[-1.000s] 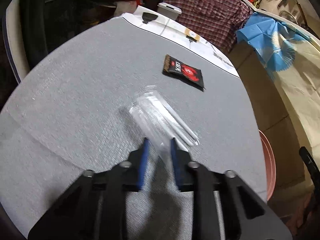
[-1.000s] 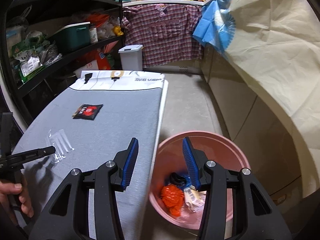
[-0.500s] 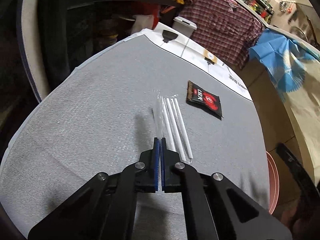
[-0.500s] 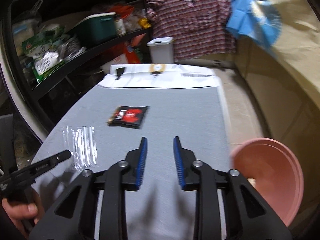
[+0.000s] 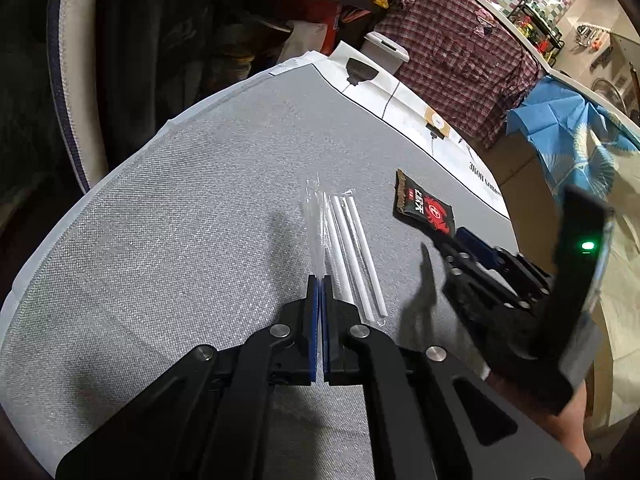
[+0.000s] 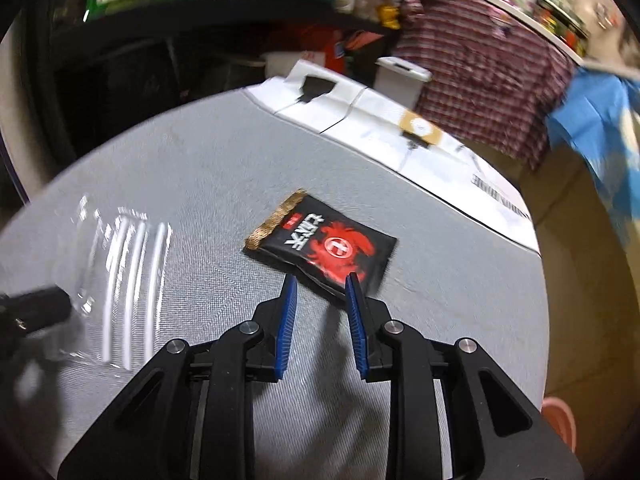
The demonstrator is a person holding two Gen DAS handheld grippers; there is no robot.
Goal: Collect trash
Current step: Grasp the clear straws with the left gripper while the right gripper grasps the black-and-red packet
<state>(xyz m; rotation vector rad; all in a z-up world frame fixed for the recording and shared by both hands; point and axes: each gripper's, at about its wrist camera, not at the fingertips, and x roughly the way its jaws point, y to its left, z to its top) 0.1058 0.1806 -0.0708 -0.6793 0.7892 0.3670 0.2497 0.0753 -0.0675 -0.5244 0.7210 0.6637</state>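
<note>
A clear plastic packet of white straws (image 5: 344, 248) lies on the grey board (image 5: 200, 220). My left gripper (image 5: 320, 280) is shut on the packet's near left edge. The packet also shows blurred in the right wrist view (image 6: 120, 272). A black and red snack wrapper (image 6: 320, 248) lies flat further right; it also shows in the left wrist view (image 5: 424, 210). My right gripper (image 6: 320, 280) is open, its fingertips just over the wrapper's near edge. It shows from the side in the left wrist view (image 5: 460, 240).
A pink bin (image 6: 560, 428) stands on the floor off the board's right edge. A white printed cover (image 5: 400, 92) ends the board at the far side. Dark shelves (image 6: 160, 40) run along the left, with a white lidded bin (image 5: 386, 46) and a plaid shirt (image 5: 460, 48) behind.
My left gripper closed on the straw packet's edge. My right gripper swung left from over the pink bin to the black wrapper and narrowed its jaws.
</note>
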